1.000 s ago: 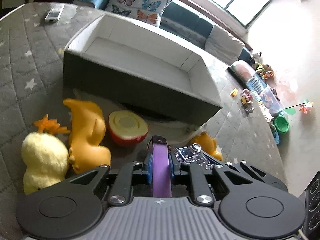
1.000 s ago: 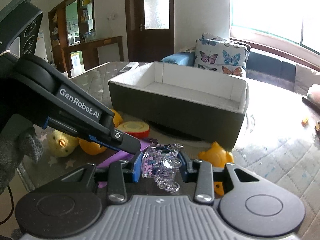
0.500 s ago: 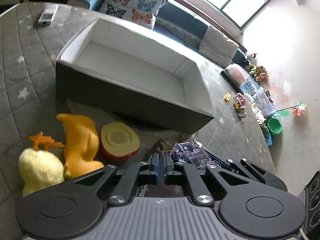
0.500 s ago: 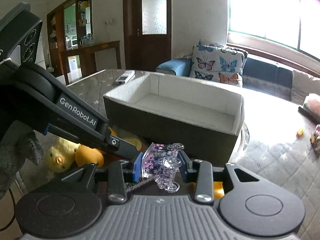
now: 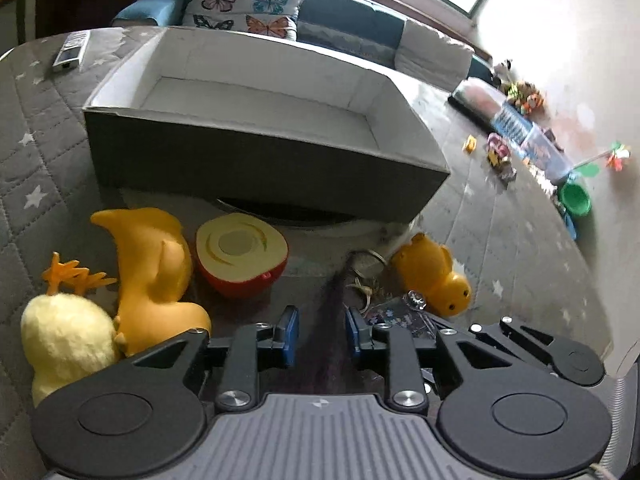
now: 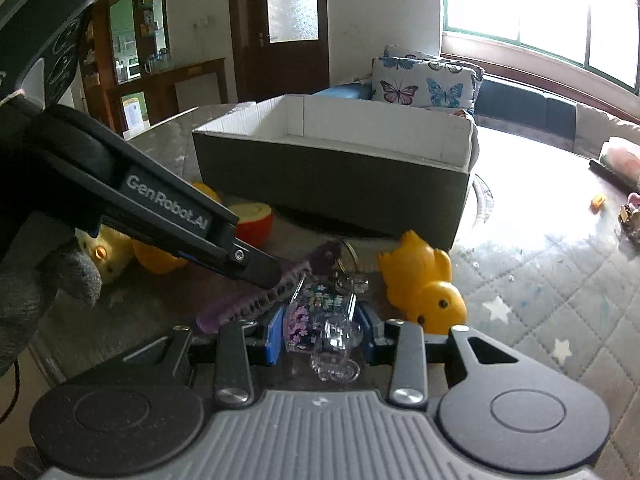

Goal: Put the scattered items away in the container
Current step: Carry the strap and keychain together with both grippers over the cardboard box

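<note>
The grey box point(image 5: 260, 160) with a white inside stands on the quilted mat, empty as far as I see. My left gripper point(image 5: 320, 328) hangs low over the mat and its jaws are opening. A purple strap point(image 5: 334, 312) lies between them, and the pads do not press it. In the right wrist view the same strap point(image 6: 256, 300) rests on the mat under the left gripper point(image 6: 252, 266). My right gripper point(image 6: 320, 332) is shut on a clear flowered keychain charm point(image 6: 316, 312), whose key ring point(image 6: 350, 256) joins the strap.
A yellow plush chick point(image 5: 68, 336), a big orange duck point(image 5: 152, 276), a toy half apple point(image 5: 240, 252) and a small yellow duck point(image 5: 432, 276) lie in front of the box. A remote point(image 5: 72, 50) sits far left. Toys litter the floor point(image 5: 520, 136) at right.
The left jaws held the purple strap, then closed nearly together, and now stand apart around it. Both grippers have sunk toward the mat. The right one keeps its grip on the charm.
</note>
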Demonstrator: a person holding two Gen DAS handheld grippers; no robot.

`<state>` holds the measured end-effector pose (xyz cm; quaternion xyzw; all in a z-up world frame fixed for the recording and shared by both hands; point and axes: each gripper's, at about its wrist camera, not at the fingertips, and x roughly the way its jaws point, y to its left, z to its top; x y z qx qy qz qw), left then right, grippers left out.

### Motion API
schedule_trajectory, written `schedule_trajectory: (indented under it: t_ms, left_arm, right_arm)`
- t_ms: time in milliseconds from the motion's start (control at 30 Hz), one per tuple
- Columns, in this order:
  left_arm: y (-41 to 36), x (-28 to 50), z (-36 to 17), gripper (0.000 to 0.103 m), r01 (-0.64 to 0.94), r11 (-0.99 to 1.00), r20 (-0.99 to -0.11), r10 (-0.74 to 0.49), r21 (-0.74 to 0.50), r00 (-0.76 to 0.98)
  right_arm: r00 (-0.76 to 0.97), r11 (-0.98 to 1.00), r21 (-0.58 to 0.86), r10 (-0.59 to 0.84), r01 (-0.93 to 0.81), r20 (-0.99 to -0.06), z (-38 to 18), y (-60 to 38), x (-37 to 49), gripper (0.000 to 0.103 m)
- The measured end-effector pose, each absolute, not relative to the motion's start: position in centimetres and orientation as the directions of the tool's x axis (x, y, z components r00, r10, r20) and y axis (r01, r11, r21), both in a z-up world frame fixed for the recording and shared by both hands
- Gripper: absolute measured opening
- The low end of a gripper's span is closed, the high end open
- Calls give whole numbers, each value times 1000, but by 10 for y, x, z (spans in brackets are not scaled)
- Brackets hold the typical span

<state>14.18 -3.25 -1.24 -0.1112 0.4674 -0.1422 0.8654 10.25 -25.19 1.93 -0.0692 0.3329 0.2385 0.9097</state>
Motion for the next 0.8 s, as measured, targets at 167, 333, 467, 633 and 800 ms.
schedule_trajectory:
  t_ms: [167, 333, 467, 633, 800]
  left_arm:
    - [-37, 143, -16, 28, 156, 933, -778, -356, -323, 517]
    - [-37, 144, -17, 28, 156, 929, -776, -365, -334, 514]
    - [-37, 147, -20, 26, 156, 927, -772, -371, -341, 516]
    - [-36, 149, -22, 19, 168, 914, -762, -400, -368, 509]
    - [-33, 150, -26, 3, 169, 900, -755, -430, -402, 495]
  right_arm:
    - [668, 880, 17, 372, -474, -644, 15, -253, 101, 37]
    - [670, 885, 29, 373, -465, -642, 14, -255, 102, 38]
    - [673, 891, 36, 368, -452, -642, 13, -256, 103, 38]
    - [673, 891, 34, 366, -452, -643, 14, -255, 104, 38]
    - [672, 893, 42, 369, -449, -642, 14, -256, 104, 37]
